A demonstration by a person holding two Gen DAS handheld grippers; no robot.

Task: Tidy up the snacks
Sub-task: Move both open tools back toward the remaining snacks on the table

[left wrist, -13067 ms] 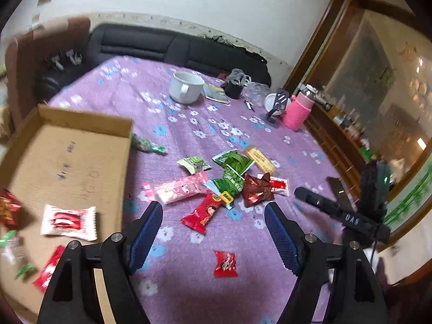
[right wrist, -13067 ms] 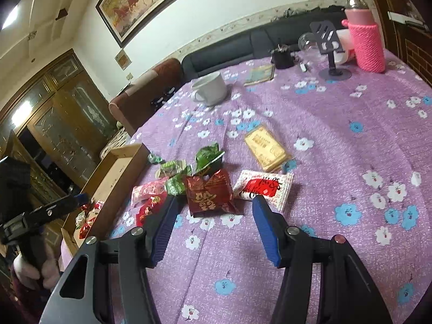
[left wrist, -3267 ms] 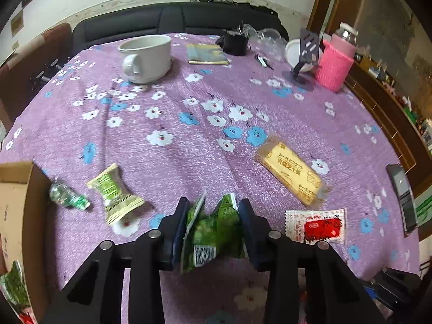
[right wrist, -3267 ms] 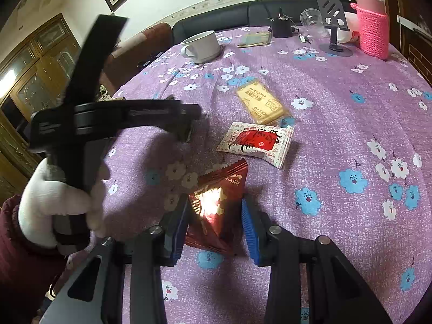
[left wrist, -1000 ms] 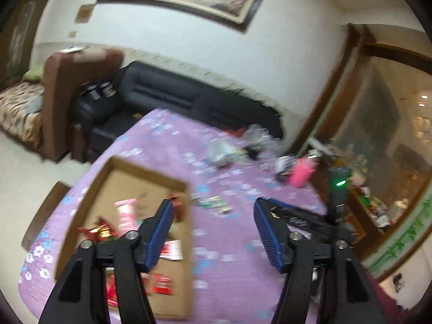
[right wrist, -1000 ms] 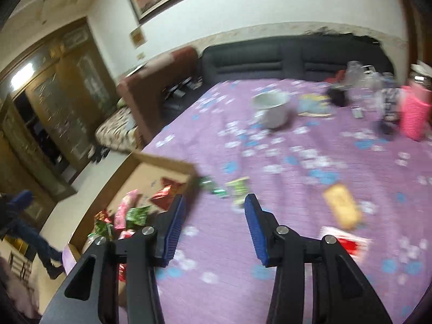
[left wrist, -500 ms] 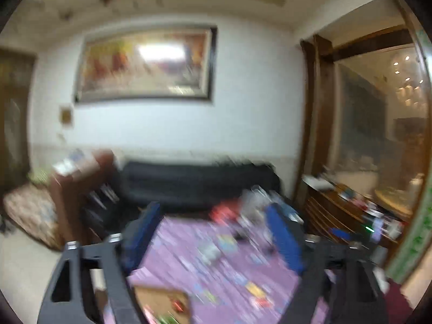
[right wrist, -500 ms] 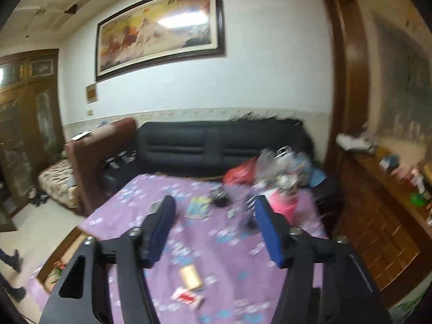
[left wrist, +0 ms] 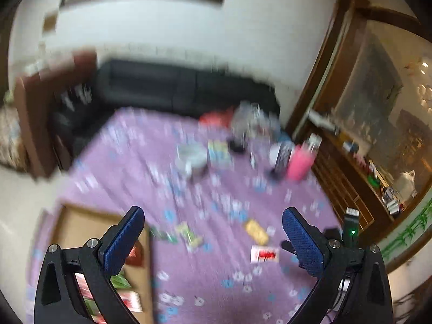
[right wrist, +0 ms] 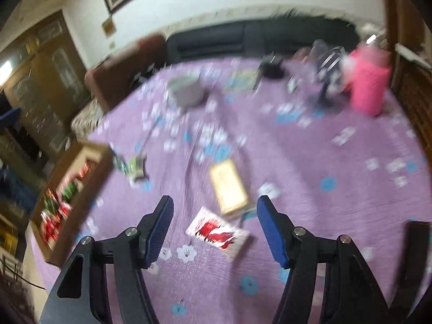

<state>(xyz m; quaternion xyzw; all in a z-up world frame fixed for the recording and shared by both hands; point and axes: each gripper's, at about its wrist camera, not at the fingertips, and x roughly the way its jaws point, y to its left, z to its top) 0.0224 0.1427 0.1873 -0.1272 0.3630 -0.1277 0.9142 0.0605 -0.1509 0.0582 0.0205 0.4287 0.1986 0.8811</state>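
Observation:
Both views are motion-blurred. My left gripper hangs high above the purple flowered table, its jaws opening wide with nothing between them. Below it lie a yellow biscuit pack, a white-and-red packet and green snacks. The cardboard box with several snacks sits at lower left. My right gripper is open and empty above the white-and-red packet, with the yellow biscuit pack just beyond. The green snacks lie beside the box.
A white mug, a booklet, a phone stand and a pink-sleeved bottle stand at the table's far side. A black sofa lies behind. A wooden cabinet borders the right.
Both cameras have swung down from the wall and sofa to the table. The left jaws have spread wider. The loose snacks and the box are back in view.

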